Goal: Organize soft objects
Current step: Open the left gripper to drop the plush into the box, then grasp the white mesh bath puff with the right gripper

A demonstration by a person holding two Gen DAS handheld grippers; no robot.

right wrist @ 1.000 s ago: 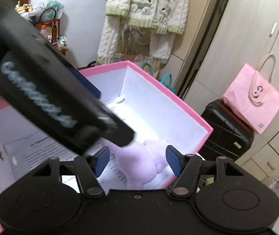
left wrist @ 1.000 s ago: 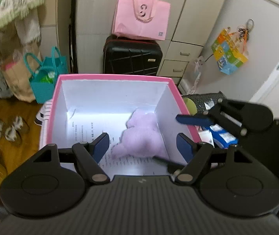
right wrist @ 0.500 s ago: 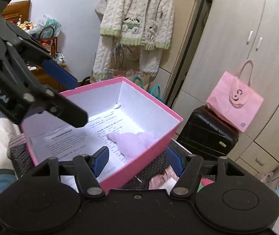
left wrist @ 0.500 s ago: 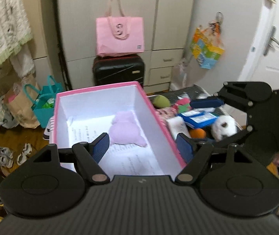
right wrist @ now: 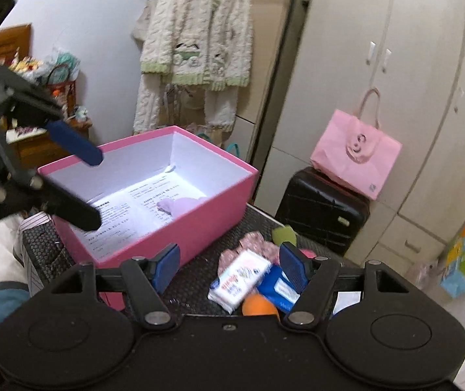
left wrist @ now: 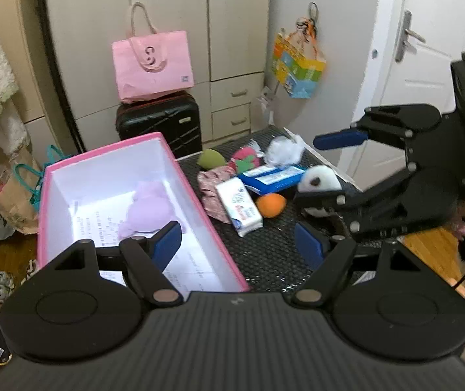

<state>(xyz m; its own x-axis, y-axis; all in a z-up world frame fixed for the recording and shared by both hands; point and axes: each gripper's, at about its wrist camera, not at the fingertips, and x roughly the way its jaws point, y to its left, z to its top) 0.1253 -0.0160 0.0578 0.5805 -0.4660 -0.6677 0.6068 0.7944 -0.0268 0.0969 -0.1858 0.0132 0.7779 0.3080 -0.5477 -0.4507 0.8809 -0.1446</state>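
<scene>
now both grippers hang above the dark mesh table (left wrist: 265, 260) with nothing in them. the left gripper (left wrist: 239, 244) has its blue pads spread apart, straddling the near right corner of the pink box (left wrist: 196, 192), and nothing sits between its pads. the right gripper (right wrist: 229, 265) is likewise spread wide and empty, hovering over the pile of small things to the right of the box.

the box stands on the left part of the table, white inside, with a printed sheet on its floor. a lilac plush toy (left wrist: 149, 208) lies on that sheet, toward the right wall of the box.

outside the box, on the table to its right, lie a white tissue pack (left wrist: 239, 207), a blue wipes pack (left wrist: 271, 177), an orange ball (left wrist: 271, 204), a crumpled floral cloth (left wrist: 213, 182), a green sponge (left wrist: 211, 159), a pink and green soft piece (left wrist: 244, 162), a white fluffy wad (left wrist: 283, 152) and a white plush with a dark spot (left wrist: 317, 179), partly hidden behind the right gripper's lower finger.

far behind stand a black suitcase (left wrist: 159, 123) with a pink bag (left wrist: 152, 65) on top.
</scene>
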